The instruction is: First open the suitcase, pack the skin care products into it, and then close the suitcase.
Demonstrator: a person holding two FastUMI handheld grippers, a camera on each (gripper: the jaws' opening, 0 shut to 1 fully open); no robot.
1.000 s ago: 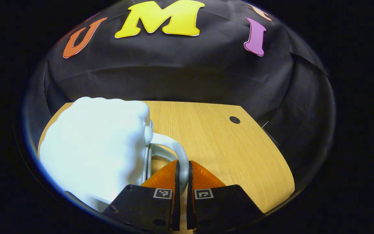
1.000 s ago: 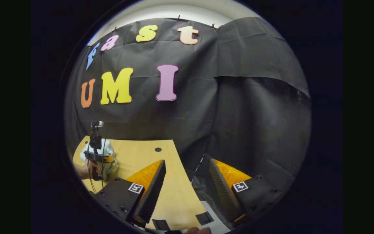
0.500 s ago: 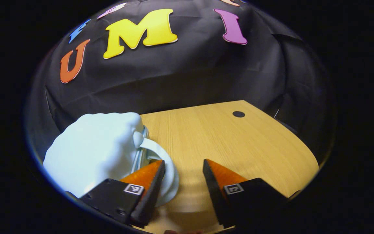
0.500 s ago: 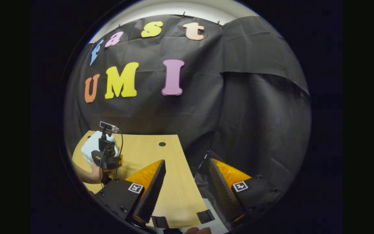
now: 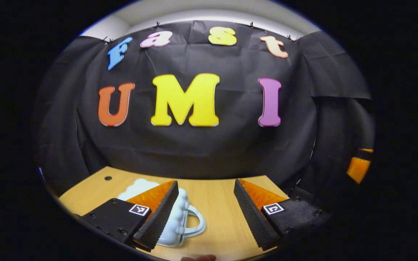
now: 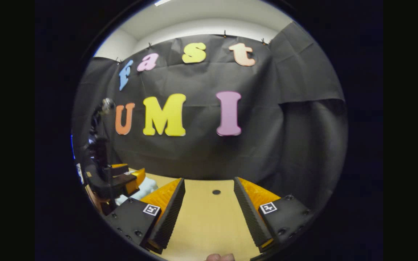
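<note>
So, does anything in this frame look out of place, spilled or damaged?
Nothing stands out. The pale blue cloud-shaped suitcase lies closed on the wooden table, and the left gripper and right gripper are open and empty.

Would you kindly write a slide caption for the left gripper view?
Left gripper open above the wooden table, the pale blue suitcase lying closed beside it.

The left gripper (image 5: 205, 214) is held up above the table with its two fingers wide apart, holding nothing. The right gripper (image 6: 209, 214) is held up too, its fingers spread wide and empty. In the right gripper view, the left gripper (image 6: 122, 179) is off to the side, nearby.
</note>
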